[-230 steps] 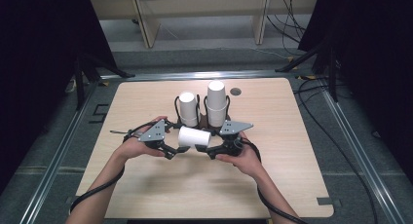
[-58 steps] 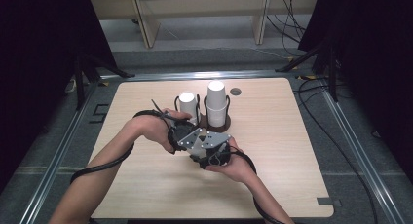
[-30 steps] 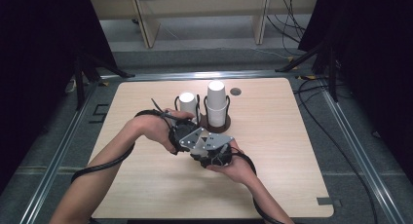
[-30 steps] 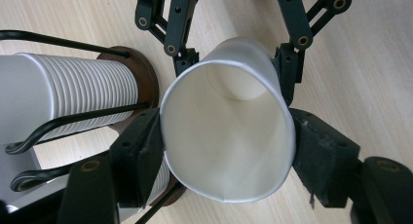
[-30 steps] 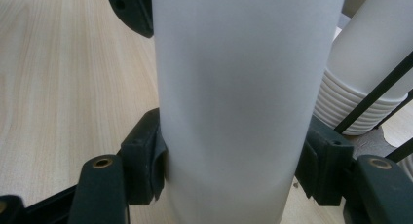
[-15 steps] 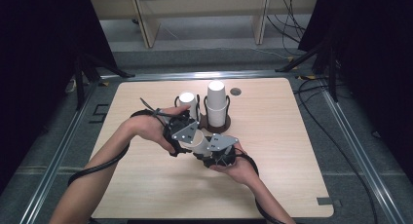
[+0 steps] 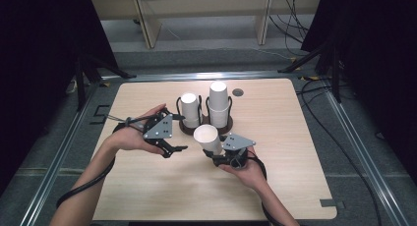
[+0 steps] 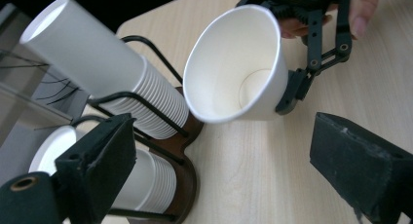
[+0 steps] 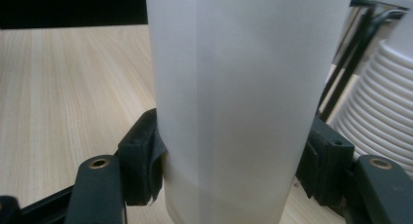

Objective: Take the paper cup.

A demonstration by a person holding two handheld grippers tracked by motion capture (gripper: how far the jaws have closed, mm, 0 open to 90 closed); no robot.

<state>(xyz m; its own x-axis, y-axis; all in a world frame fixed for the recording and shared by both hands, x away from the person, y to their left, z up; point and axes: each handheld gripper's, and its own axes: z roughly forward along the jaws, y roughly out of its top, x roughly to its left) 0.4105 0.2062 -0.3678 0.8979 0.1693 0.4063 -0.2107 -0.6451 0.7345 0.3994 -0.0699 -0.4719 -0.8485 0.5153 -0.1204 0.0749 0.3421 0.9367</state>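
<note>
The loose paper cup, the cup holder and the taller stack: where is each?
Loose paper cup (image 7: 206, 136), high view, on its open mouth.
Cup holder (image 8: 187, 173), left gripper view, on its brown base.
Taller stack (image 7: 218, 100), high view, on its side.

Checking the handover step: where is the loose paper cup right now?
In the high view the cup sits mid-table, clamped in the right gripper, just in front of the cup rack.

You see a plain white paper cup (image 7: 206, 139) between your right gripper's (image 7: 223, 159) black jaws, white cup stacks (image 7: 218, 102) in a dark brown, black-wired holder (image 8: 182, 151), and a pale wood-grain table (image 7: 295, 152).
</note>
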